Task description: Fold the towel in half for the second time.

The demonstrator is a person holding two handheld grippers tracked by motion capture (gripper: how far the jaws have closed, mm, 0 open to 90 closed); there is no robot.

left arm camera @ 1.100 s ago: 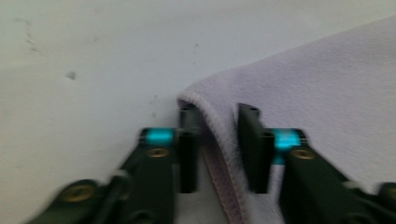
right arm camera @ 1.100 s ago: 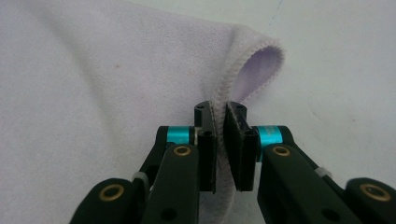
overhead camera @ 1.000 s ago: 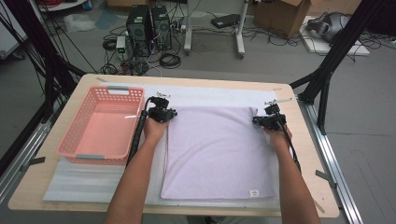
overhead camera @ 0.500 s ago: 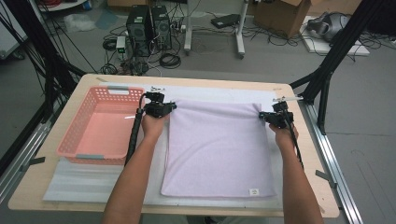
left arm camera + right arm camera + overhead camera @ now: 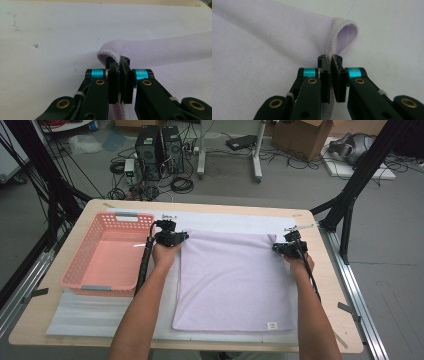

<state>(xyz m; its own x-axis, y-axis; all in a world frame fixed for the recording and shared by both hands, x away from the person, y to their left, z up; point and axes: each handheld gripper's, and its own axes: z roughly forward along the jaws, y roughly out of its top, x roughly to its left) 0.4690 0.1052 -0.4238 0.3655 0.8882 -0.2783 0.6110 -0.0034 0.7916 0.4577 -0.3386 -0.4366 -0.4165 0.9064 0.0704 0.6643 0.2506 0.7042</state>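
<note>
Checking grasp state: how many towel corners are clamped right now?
2. The left hand-held gripper is shut on the far-left corner of the towel; the right hand-held gripper is shut on the far-right corner. Both near corners lie free on the table.

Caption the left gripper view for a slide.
Left gripper shut on a folded corner of the soft lavender terry towel, over the white foam table mat.

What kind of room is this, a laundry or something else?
Probably a lab or workshop: computer towers and loose cables lie on the floor, black frame struts ring the table, and cardboard boxes stand behind.
</note>
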